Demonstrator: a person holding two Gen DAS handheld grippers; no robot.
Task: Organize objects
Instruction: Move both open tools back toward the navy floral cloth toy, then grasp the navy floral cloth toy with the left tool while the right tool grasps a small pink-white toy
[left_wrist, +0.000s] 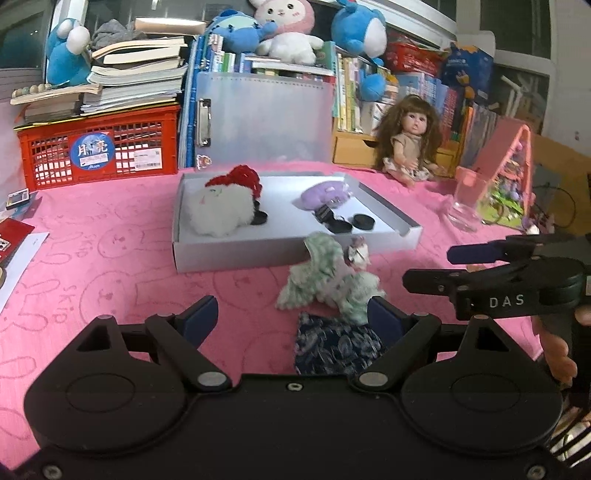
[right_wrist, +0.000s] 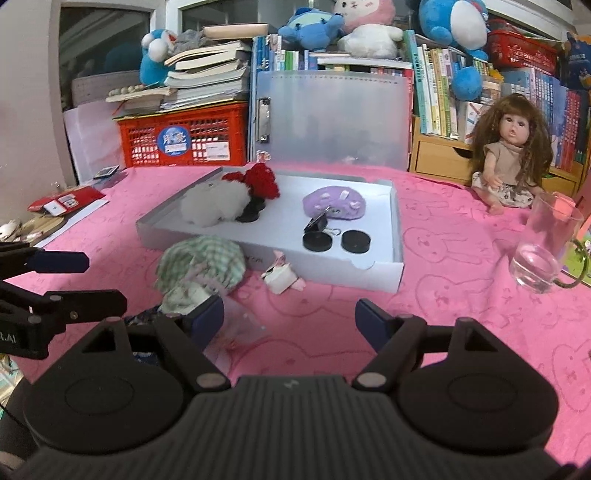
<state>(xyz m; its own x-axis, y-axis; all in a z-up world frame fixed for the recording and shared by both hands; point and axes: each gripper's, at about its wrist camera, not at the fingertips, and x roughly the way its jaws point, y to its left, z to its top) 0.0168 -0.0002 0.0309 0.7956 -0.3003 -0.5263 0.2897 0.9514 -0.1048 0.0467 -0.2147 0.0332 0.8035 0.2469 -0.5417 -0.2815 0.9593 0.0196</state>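
Observation:
A shallow white box (left_wrist: 236, 249) (right_wrist: 369, 275) lies on the pink cloth. It holds a white and red fluffy toy (left_wrist: 225, 206) (right_wrist: 225, 197), a purple pouch (left_wrist: 323, 194) (right_wrist: 334, 203), a binder clip (right_wrist: 317, 223) and black discs (right_wrist: 354, 242). In front of it lie a green checked cloth piece (left_wrist: 325, 277) (right_wrist: 201, 266), a small pink and white item (left_wrist: 358, 254) (right_wrist: 282, 275) and a dark blue floral cloth (left_wrist: 336, 347). My left gripper (left_wrist: 293, 317) is open just above the floral cloth. My right gripper (right_wrist: 290, 321) is open and empty over the pink cloth.
A glass mug (left_wrist: 465, 201) (right_wrist: 546, 243) stands at the right. A doll (left_wrist: 410, 144) (right_wrist: 509, 155) sits behind it. A red crate (left_wrist: 99, 151) (right_wrist: 184, 136) with books, a translucent folder (left_wrist: 266, 118), shelved books and plush toys line the back. Cards lie at the left (right_wrist: 62, 201).

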